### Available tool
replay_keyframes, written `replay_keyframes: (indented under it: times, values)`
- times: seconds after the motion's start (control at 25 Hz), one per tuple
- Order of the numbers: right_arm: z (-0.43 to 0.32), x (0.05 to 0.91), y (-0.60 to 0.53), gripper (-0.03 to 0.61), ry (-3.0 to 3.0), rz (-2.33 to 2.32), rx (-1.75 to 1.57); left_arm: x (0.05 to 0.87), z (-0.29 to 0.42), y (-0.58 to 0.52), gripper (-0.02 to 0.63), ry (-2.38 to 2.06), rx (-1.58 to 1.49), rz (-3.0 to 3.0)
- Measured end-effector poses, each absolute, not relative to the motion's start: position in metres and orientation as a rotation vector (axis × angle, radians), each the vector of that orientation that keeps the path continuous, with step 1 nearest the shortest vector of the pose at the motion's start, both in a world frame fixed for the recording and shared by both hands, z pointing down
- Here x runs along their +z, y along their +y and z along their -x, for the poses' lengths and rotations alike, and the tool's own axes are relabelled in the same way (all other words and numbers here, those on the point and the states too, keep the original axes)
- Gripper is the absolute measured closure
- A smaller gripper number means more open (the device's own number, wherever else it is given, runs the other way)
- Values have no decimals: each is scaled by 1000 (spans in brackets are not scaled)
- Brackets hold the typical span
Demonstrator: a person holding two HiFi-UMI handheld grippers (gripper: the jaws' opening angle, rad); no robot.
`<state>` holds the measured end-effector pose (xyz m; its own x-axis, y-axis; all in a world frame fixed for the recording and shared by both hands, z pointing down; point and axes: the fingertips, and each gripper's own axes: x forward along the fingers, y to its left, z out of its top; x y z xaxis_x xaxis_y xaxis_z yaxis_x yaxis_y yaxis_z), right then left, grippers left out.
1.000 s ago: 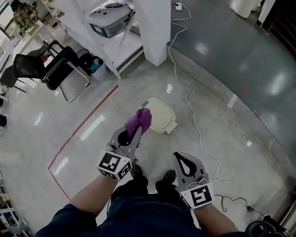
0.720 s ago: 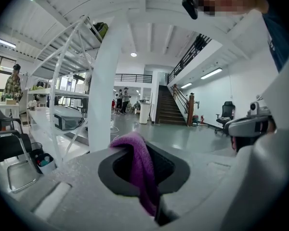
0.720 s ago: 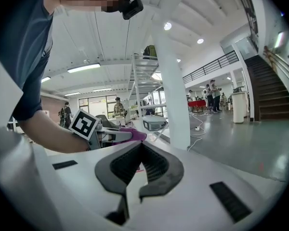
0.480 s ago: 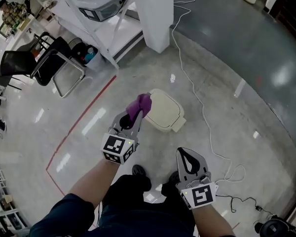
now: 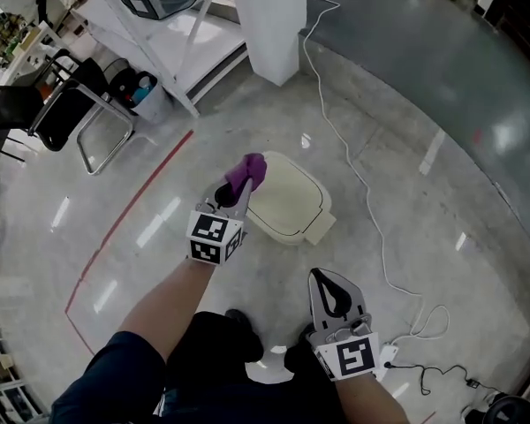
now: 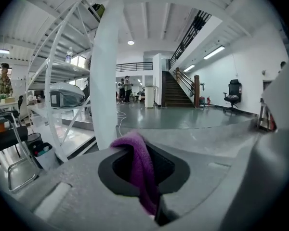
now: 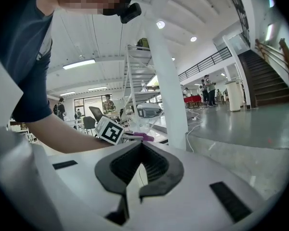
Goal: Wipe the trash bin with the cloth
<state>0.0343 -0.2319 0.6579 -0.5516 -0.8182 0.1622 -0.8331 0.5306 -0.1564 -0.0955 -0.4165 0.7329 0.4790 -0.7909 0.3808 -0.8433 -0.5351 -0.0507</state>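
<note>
Your left gripper (image 5: 237, 193) reaches forward over the floor (image 5: 406, 104) with its fingers clenched on the purple cloth (image 5: 248, 172). In the left gripper view the cloth (image 6: 140, 170) runs up through the oval gap between the two fingers and bunches over their top edge.

The cream trash bin (image 5: 289, 207) stands on the floor just ahead of you, and you see it from above with its lid shut. In the head view the bunched cloth sits over the bin's upper left corner. Whether it touches the lid cannot be told from here.

Your right gripper (image 5: 330, 283) is held low and close to your body, to the right of the bin and apart from it. Its fingers (image 7: 156, 170) are closed together with nothing between them. In the right gripper view your left arm and the left gripper's marker cube (image 7: 110, 130) show beyond the fingers, with a bit of the purple cloth past the cube.

A white cable (image 5: 360, 179) snakes across the floor to the right of the bin. A red line (image 5: 128, 221) is marked on the floor to its left. A white column (image 5: 267, 20) rises behind the bin, and a white shelf rack (image 5: 172, 34) and a black chair (image 5: 66, 113) stand farther left.
</note>
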Motion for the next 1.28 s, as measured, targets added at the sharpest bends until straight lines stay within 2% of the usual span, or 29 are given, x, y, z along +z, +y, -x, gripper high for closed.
replay_keyframes:
  times: [0.56,0.8,1.28]
  values:
    - [-14,772,-253,572,-2790,-1458,172,882,78,-492,591,-1439,962,-2661]
    - [-15,770,-251,572,-2869,-1455,163,911,53,-500,591,-1276,1179,-2667]
    - [-40,756,-256,572,-2856,-1553,24,923,-41,-440,591,-947,1155,-2796]
